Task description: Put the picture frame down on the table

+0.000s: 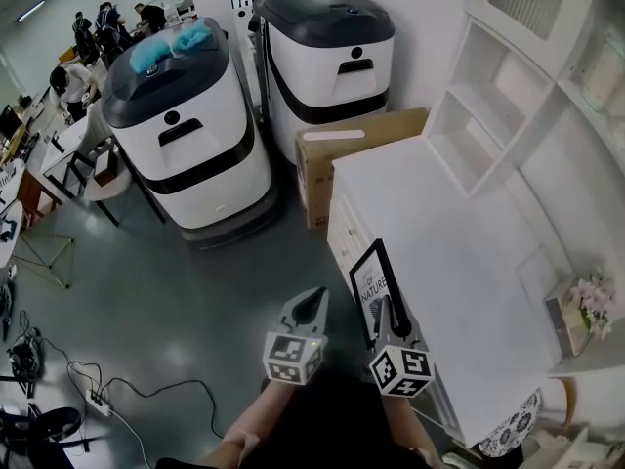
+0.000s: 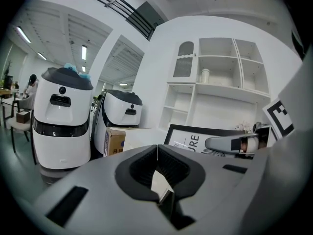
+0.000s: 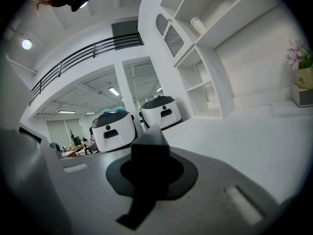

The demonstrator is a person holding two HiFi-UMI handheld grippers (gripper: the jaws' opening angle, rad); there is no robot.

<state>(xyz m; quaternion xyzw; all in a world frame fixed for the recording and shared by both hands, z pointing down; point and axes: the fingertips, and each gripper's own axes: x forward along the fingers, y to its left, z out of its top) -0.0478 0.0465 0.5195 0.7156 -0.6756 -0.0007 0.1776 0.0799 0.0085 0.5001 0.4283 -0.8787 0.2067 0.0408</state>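
The picture frame (image 1: 372,283) is black with a white print. It stands nearly upright over the left edge of the white table (image 1: 449,252). My right gripper (image 1: 389,306) is shut on its near edge. In the right gripper view the frame (image 3: 149,168) shows edge-on as a dark strip between the closed jaws. My left gripper (image 1: 311,303) hangs over the floor just left of the table, shut with nothing in it, its tips meeting (image 2: 156,147). From the left gripper view the frame (image 2: 193,137) and the right gripper (image 2: 230,143) appear to the right.
Two white and black machines (image 1: 186,130) (image 1: 327,62) stand on the floor beyond, with a cardboard box (image 1: 322,159) against the table's far end. A white shelf unit (image 1: 508,86) rises at the table's back. A flower box (image 1: 584,309) sits at the right. Cables (image 1: 98,389) lie on the floor at the left.
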